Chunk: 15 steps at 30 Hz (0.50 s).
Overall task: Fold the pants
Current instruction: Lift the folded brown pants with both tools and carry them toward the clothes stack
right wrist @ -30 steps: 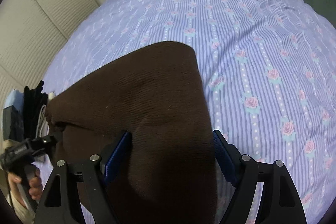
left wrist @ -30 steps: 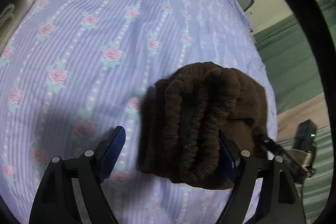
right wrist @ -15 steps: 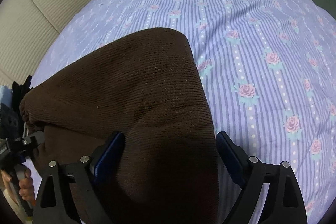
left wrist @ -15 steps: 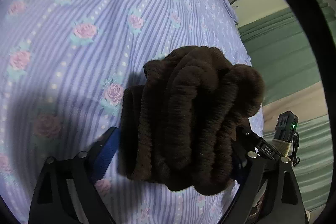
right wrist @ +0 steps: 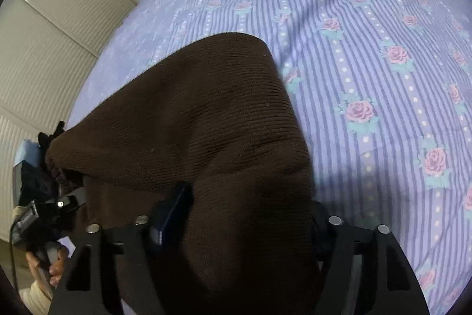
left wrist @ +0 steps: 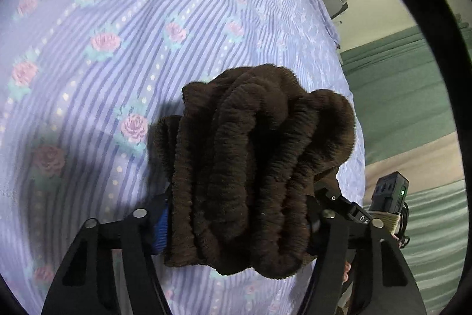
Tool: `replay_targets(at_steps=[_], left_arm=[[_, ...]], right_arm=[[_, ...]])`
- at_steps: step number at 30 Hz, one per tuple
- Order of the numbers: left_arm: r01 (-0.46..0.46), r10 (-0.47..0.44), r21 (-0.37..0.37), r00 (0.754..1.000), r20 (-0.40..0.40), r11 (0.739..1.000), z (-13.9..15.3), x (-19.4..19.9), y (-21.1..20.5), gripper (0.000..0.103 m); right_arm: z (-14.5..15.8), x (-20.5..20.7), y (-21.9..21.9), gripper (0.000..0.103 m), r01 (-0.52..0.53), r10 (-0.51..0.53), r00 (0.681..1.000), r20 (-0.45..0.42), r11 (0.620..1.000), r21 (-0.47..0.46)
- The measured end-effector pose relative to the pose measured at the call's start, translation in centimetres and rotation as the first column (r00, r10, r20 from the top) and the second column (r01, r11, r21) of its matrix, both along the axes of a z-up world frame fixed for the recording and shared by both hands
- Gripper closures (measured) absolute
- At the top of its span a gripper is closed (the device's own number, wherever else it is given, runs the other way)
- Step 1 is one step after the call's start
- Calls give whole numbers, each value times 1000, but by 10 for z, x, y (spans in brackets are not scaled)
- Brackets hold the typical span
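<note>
Closing on brown pants point(left wrist: 256, 173) near bed point(left wrist: 118, 19) edge: left gripper point(left wrist: 236, 223) pinches bunched end, right gripper point(right wrist: 236, 214) clamps folded end. Risk: thick layers slipping, fold unravelling.

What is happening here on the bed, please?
A person is folding brown pants on a bed with a purple flowered sheet, holding a claw in each hand. The left claw is closing on the bunched end of the folded stack, and the right claw is closing on the opposite end. The pants are already folded into several layers.
</note>
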<state>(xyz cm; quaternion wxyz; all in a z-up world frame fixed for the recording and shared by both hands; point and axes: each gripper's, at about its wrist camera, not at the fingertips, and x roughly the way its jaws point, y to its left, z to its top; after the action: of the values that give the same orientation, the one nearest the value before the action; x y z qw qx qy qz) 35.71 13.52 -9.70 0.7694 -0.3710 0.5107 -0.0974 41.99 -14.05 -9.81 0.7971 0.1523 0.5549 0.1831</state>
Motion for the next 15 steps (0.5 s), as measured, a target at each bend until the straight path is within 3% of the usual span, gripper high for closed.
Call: replay_targets(at_steps=[3,5,7,15], left_arm=[[15,-18,90,999,37,996,28,-5,-14,42],[19,-27,131,998,64,991,42,-12,-19,43],[18,-33,161,995,91,987,62,-21,-26,43],[-15,-15,167,984,178,986,131,-89,-30,43]], right_arm=[[16,-6,-6,60,23,-23,1000,-7,998,55],[29,-14,-10,63,40,-40,999,1,996,73],[46,-25,-11,64,37,-38,999,13,997,75],[130,-94,-11,64,-45,42,991,125,999,21]])
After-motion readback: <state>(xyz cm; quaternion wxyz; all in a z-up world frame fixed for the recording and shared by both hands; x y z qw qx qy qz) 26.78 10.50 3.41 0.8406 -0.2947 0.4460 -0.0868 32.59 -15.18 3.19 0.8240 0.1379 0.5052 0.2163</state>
